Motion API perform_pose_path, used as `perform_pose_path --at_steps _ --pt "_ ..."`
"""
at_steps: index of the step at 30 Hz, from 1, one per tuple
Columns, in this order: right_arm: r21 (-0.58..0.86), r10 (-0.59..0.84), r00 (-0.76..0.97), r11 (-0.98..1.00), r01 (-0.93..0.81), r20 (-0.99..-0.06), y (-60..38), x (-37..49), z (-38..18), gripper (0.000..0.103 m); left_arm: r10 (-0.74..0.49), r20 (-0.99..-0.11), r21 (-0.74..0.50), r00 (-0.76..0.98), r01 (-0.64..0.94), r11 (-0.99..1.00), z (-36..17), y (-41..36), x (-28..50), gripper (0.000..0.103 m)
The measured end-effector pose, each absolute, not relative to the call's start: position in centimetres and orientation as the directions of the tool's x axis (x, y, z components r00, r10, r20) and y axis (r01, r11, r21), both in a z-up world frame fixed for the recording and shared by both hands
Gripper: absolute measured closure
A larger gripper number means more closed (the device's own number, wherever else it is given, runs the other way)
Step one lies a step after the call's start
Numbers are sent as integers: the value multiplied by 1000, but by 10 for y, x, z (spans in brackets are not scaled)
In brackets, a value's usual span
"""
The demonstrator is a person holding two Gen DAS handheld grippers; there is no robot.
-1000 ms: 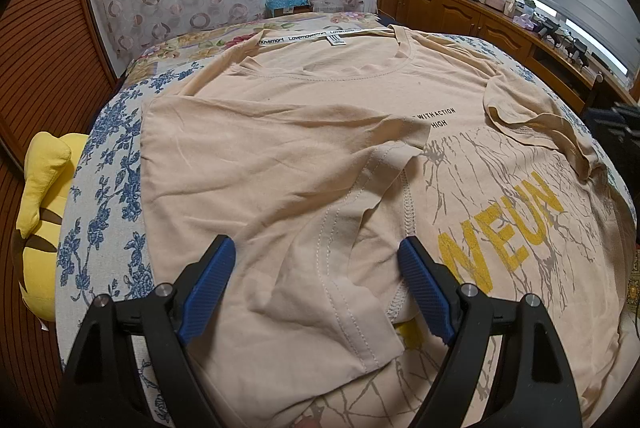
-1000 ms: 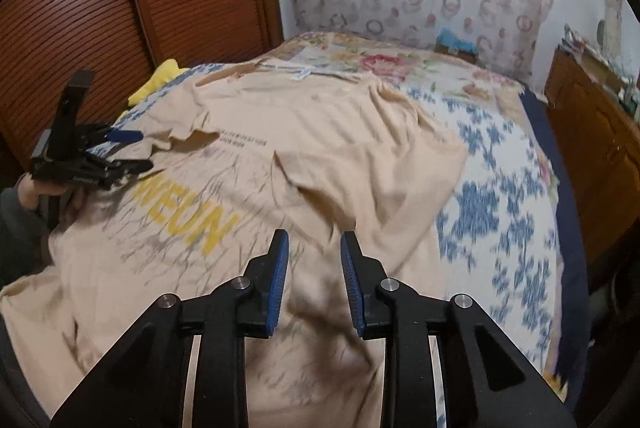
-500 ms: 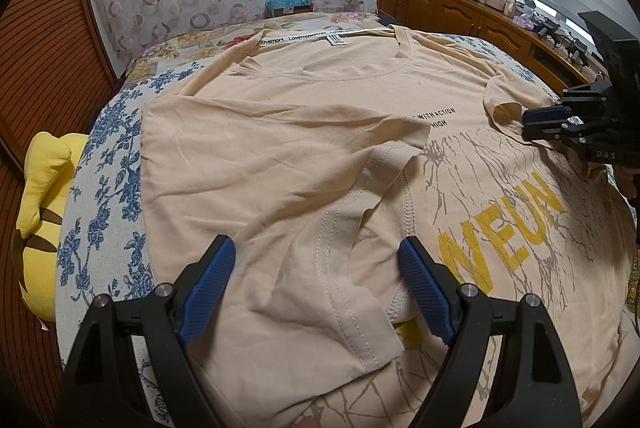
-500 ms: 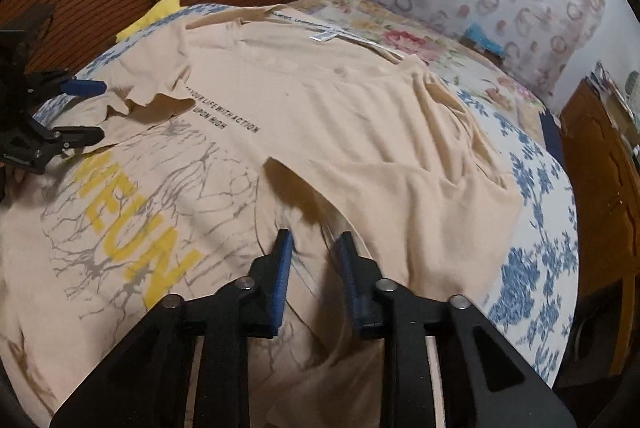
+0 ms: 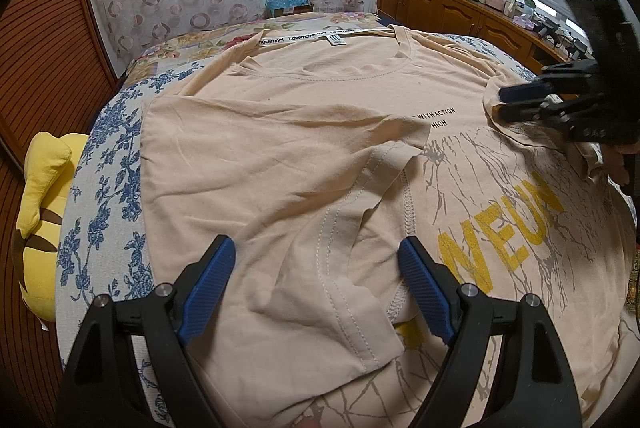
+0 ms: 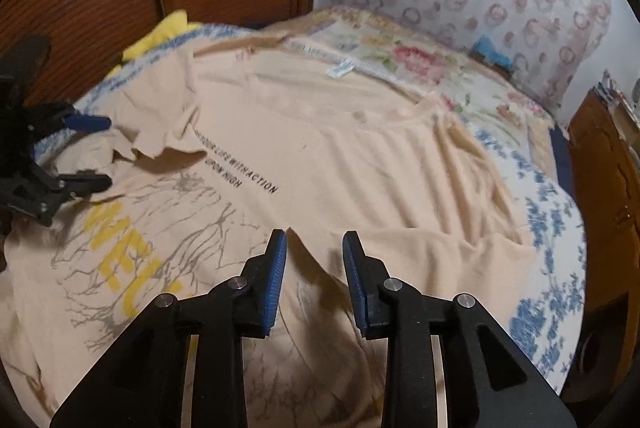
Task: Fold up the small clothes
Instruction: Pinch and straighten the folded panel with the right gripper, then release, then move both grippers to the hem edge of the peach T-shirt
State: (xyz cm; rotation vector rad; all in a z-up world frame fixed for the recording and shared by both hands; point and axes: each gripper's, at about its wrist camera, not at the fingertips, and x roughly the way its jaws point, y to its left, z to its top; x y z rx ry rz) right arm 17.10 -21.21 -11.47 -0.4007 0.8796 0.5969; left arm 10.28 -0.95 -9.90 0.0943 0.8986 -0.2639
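peach T-shirt (image 5: 304,132) | spread face-up on bed; yellow lettering; one side folded inward

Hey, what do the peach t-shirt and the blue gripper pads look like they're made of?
The t-shirt looks like soft matte cotton-type jersey: it creases limply and shows stitched hems. The pads on the left gripper look like ridged rubber or plastic, going by their fine ribbed texture; which one is unclear.

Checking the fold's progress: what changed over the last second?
The right claw swung in over the shirt and opened wider, its pads now straddling a folded sleeve corner; nothing gripped. The left claw stayed open above the other folded sleeve, and the shirt lies as before.
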Motion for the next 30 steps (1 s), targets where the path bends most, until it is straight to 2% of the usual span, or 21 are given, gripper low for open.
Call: perform_pose_path --at_steps 1,2,3,7,13,14,15,17,18,19,28,29,30 --pt "-85 315 483 763 -641 -817 -210 172 -117 77 -187 -783 -29 593 266 964 -99 -10 102 19" --pt "-89 309 467 751 -655 -829 -204 175 -121 94 -187 -783 -29 593 266 964 -99 -10 103 19" --pt "-92 314 462 739 -667 -830 -201 175 -122 99 -187 -783 -29 593 266 964 -99 -10 103 19" --pt "-52 374 459 728 -684 -806 -186 179 -111 103 -187 -783 -29 593 266 964 -99 -10 103 19" --pt "26 442 499 767 -642 -745 -173 196 -77 103 -188 -783 -29 593 266 964 -99 -10 102 19" --pt "50 464 490 762 -646 -738 -173 196 -73 99 -188 -783 -30 593 266 964 -99 -10 103 19" --pt "57 471 497 765 -641 -729 -174 196 -68 90 -187 -783 -29 593 266 964 -99 -10 103 19" --pt "31 454 529 779 -626 -717 -177 194 -62 84 -187 -783 -29 593 266 964 -99 -10 102 19" --pt "13 444 539 780 -625 -716 -181 192 -60 76 -187 -783 -29 593 266 964 -99 -10 102 19" --pt "-9 423 544 783 -622 -725 -184 191 -61 74 -187 -783 -29 593 266 964 -99 -10 102 19" --pt "-25 333 434 769 -639 -837 -200 181 -111 73 -187 -783 -29 593 266 964 -99 -10 103 19" --pt "-40 313 431 769 -638 -846 -199 180 -117 74 -187 -783 -29 593 266 964 -99 -10 103 19" --pt "-51 300 426 766 -641 -854 -198 179 -122 79 -186 -783 -28 594 264 964 -99 -10 102 19"
